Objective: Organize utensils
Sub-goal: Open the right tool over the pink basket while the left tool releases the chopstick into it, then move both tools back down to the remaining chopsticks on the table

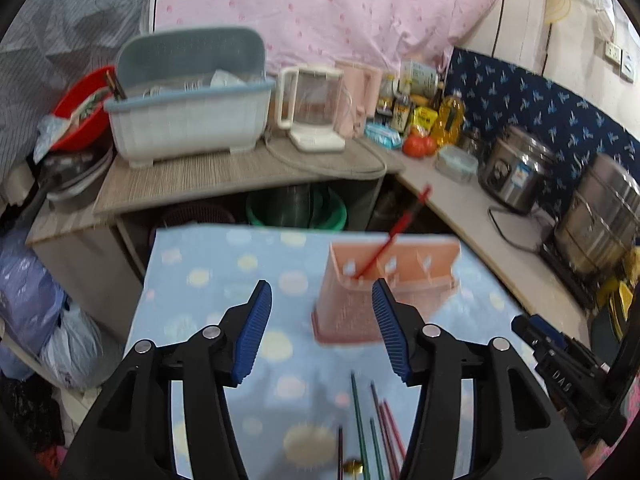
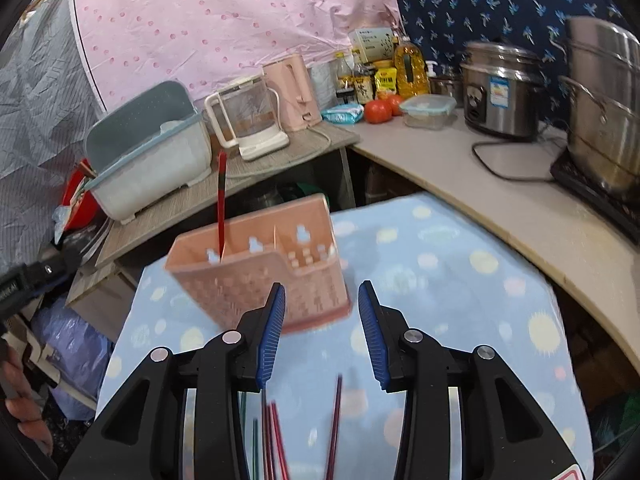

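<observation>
Pink dotted fabric and a navy printed cloth back a cluttered L-shaped kitchen counter (image 2: 460, 176), where a grey-blue plastic dish-drainer box (image 1: 188, 120), a clear glass kettle with a cream handle (image 1: 312, 108), a pink electric kettle (image 2: 294, 92), a bottle of yellow cooking oil (image 2: 410, 66), two red tomatoes (image 2: 382, 110) and a steel rice cooker (image 2: 500, 92) crowd together; the labels on the bottles and cooker are too blurred to read. Nearer, on a low table under a light-blue cloth with pastel dots (image 2: 440, 264), stands a salmon-pink perforated plastic utensil holder (image 1: 384, 292) divided into compartments, with a single red chopstick (image 2: 221, 208) leaning upright in its left end compartment. Loose red, green and dark chopsticks (image 1: 380, 428) lie flat on the cloth just in front of the holder, below both tools. The left gripper (image 1: 322, 320) hangs above them with its blue ribbed pads spread wide and nothing between them; the right gripper (image 2: 322, 320) is likewise parted and empty, its body showing white lettering that reads roughly "DAS" in the left view.
</observation>
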`<state>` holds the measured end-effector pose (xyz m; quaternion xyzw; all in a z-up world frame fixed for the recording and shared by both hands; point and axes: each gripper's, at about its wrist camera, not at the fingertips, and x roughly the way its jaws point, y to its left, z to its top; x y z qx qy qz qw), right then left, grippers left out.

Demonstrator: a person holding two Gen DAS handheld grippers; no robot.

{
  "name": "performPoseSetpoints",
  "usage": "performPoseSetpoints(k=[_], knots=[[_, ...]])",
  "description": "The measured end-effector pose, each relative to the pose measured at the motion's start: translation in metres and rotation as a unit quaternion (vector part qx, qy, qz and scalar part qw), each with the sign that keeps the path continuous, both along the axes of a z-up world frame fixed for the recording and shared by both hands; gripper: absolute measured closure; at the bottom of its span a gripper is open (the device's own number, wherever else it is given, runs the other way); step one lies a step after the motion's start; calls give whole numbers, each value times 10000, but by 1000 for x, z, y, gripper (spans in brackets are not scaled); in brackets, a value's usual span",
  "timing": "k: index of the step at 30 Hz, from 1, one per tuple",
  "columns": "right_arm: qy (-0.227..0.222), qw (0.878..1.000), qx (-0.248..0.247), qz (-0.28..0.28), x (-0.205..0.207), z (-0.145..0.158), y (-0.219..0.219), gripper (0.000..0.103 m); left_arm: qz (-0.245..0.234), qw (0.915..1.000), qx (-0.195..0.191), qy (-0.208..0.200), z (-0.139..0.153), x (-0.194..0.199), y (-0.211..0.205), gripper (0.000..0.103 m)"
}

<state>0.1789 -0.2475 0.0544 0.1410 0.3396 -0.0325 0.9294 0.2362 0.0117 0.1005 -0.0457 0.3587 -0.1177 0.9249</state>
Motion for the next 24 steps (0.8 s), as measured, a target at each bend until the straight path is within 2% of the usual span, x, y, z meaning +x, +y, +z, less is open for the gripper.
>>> performPoseSetpoints(k=[6, 11, 18, 24], knots=[[315, 9995, -45, 67, -62, -32, 16, 65, -94, 9979, -114, 636, -50, -61, 9, 51], [614, 9980, 30, 145, -103, -59, 27, 65, -220, 9943, -41, 1043, -82, -108, 10, 51], [758, 9969, 24, 228, -136, -74, 38, 65, -399, 9922, 119, 1172, -102, -160, 7, 51], [850, 9961, -53, 230, -160, -85, 44, 65, -388, 9913, 301, 1225, -120, -185, 4, 51]])
